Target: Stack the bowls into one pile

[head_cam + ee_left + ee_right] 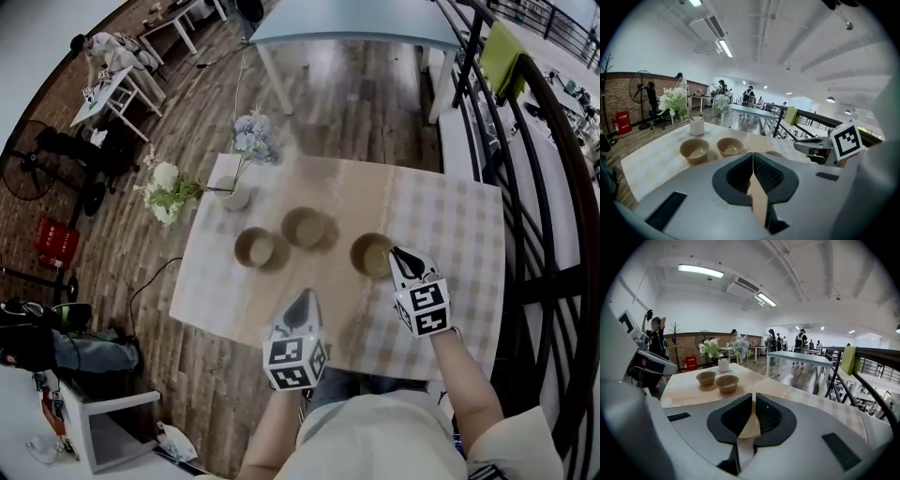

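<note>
Three tan bowls stand apart in a row on the table (441,225): a left bowl (255,247), a middle bowl (305,227) and a right bowl (369,255). My right gripper (396,251) hovers over the right bowl's near right rim, jaws shut and empty (753,396). In its view the left bowl (706,377) and the middle bowl (727,382) lie ahead. My left gripper (305,296) is near the table's front edge, short of the bowls, shut on nothing (753,154). From it I see the left bowl (694,149), the middle bowl (730,146) and a sliver of the right bowl (774,153).
A white vase (233,195) with flowers (169,192) stands at the table's far left corner. A black railing (548,187) runs along the right side. A light blue table (347,19) stands farther off, and people are at desks in the background.
</note>
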{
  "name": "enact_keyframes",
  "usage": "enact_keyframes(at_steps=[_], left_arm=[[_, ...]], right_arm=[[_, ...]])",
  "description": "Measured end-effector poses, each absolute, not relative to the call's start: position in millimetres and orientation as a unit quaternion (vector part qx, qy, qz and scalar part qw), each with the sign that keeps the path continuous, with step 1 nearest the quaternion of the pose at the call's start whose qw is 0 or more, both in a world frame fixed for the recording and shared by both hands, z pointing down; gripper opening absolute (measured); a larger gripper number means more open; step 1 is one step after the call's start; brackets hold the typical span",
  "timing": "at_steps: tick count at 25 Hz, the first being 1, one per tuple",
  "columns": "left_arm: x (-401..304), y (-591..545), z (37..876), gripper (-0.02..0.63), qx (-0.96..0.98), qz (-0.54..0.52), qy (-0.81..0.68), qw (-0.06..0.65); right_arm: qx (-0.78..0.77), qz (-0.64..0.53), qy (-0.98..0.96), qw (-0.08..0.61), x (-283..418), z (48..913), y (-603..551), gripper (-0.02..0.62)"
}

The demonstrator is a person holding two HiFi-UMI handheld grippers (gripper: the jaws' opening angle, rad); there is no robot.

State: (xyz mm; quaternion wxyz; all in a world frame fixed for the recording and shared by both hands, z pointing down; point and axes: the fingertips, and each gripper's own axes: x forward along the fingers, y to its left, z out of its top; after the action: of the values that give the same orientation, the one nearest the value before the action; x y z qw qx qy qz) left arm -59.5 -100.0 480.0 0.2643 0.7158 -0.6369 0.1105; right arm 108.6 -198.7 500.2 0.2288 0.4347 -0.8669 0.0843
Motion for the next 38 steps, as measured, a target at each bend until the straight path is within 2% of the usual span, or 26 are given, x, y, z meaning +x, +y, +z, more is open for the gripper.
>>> enact_keyframes(at_steps=[4,10,27,30,38], left_arm=[[-63.2,-119.4,487.4,0.005,0.723,0.118,-0.624,0.271],[-67.6,-143.2,491.8,0.005,0.738,0.136,-0.607,0.261],[-87.9,-168.4,508.9,0.005,0.757,0.159,-0.573,0.270],[-91.6,-171.3,508.7,0.005,0.761,0.158,-0.568,0.269],[-100.4,-173.8,501.8,0.005,0.771,0.149,-0.559,0.266]], right_arm=[[0.434,0.095,-0.858,0.257,103.5,523.0,-214.3,0.058],[0.448,0.101,-0.838,0.294,103.8,552.8,-235.2,0.081],[0.480,0.164,-0.789,0.345,119.1,609.1,-240.8,0.081],[0.492,0.170,-0.781,0.346,121.6,610.4,-242.0,0.049],[0.509,0.160,-0.775,0.340,117.1,589.2,-236.5,0.025]])
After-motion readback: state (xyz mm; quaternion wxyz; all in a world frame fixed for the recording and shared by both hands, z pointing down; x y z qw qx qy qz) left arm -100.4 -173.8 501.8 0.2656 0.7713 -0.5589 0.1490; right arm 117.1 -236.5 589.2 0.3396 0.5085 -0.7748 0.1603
